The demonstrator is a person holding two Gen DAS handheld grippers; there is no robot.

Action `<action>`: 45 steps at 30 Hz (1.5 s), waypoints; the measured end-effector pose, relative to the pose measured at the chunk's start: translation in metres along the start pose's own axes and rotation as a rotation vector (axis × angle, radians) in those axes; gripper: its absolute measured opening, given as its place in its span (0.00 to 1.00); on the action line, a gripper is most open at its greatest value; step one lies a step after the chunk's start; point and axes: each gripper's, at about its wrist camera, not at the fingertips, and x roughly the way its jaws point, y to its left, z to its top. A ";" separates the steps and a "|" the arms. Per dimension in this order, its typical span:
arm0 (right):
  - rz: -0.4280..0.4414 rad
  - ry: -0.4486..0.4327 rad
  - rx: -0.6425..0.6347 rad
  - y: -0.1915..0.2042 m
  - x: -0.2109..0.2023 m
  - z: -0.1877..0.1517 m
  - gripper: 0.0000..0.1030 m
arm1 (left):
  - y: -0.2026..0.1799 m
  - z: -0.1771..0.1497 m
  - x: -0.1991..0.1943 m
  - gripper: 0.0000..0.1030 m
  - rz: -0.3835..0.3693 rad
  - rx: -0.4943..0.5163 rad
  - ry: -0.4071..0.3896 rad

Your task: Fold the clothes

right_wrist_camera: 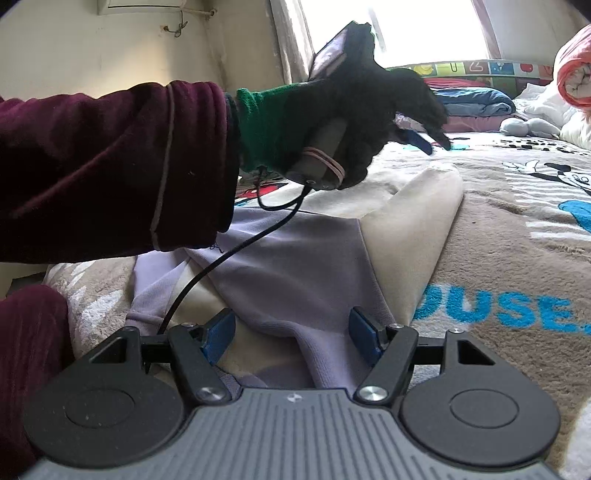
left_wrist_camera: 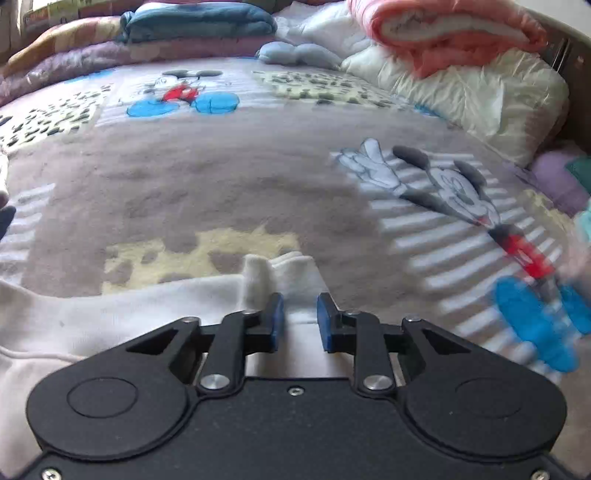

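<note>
A cream-white garment (left_wrist_camera: 110, 317) lies on the bed at the bottom of the left wrist view, one small fold standing up. My left gripper (left_wrist_camera: 301, 317) hovers over that edge with its blue pads a little apart; cloth shows in the gap but the pads do not press it. In the right wrist view the same garment shows a cream part (right_wrist_camera: 413, 229) and a lavender panel (right_wrist_camera: 295, 266). My right gripper (right_wrist_camera: 291, 336) stands wide open low over the lavender cloth, which lies between the fingers. A gloved hand (right_wrist_camera: 354, 110) holds the left gripper above the garment.
A grey cartoon-mouse blanket (left_wrist_camera: 221, 177) covers the bed. Folded quilts (left_wrist_camera: 199, 26), a pink blanket (left_wrist_camera: 454, 33) and white bedding (left_wrist_camera: 480, 96) are piled along the far side. A maroon sleeve (right_wrist_camera: 110, 170) and a black cable (right_wrist_camera: 207, 269) cross the right wrist view.
</note>
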 end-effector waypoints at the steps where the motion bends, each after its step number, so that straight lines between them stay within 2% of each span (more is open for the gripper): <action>1: 0.000 0.000 -0.001 0.000 0.000 0.000 0.67 | 0.005 0.001 0.001 0.21 -0.010 -0.042 -0.006; 4: 0.001 -0.003 -0.009 0.001 0.001 -0.001 0.67 | 0.009 0.008 -0.001 0.21 -0.029 -0.109 -0.004; 7: 0.001 -0.006 -0.022 0.003 0.001 -0.003 0.68 | 0.013 0.011 -0.025 0.23 -0.036 -0.142 -0.036; 9: -0.001 -0.007 -0.034 0.004 0.000 -0.004 0.69 | 0.020 0.008 -0.048 0.34 -0.043 -0.155 -0.065; 13: -0.007 -0.006 -0.045 0.007 -0.001 -0.004 0.69 | 0.041 -0.007 -0.103 0.42 -0.034 -0.213 -0.125; 15: -0.012 0.000 -0.057 0.010 -0.002 -0.003 0.69 | 0.052 -0.015 -0.129 0.50 -0.018 -0.236 -0.144; 18: -0.021 0.011 -0.080 0.015 -0.004 -0.003 0.71 | 0.066 -0.031 -0.168 0.57 0.002 -0.251 -0.175; 25: -0.064 0.092 -0.222 0.042 -0.022 -0.004 0.71 | 0.095 -0.088 -0.242 0.59 0.033 -0.300 -0.220; 29: -0.022 0.151 -0.293 0.060 -0.041 -0.007 0.71 | 0.115 -0.126 -0.270 0.59 0.054 -0.385 -0.229; 31: -0.034 0.172 -0.340 0.070 -0.045 -0.011 0.72 | 0.123 -0.144 -0.280 0.59 0.065 -0.434 -0.232; 36: -0.004 0.142 -0.275 0.064 -0.053 -0.002 0.69 | 0.143 -0.177 -0.293 0.59 0.097 -0.527 -0.229; 40: 0.018 0.102 -0.256 0.063 -0.056 0.003 0.69 | 0.159 -0.192 -0.291 0.59 0.087 -0.617 -0.241; 45: -0.016 0.025 -0.253 0.058 -0.057 0.006 0.70 | 0.170 -0.202 -0.275 0.57 0.060 -0.699 -0.235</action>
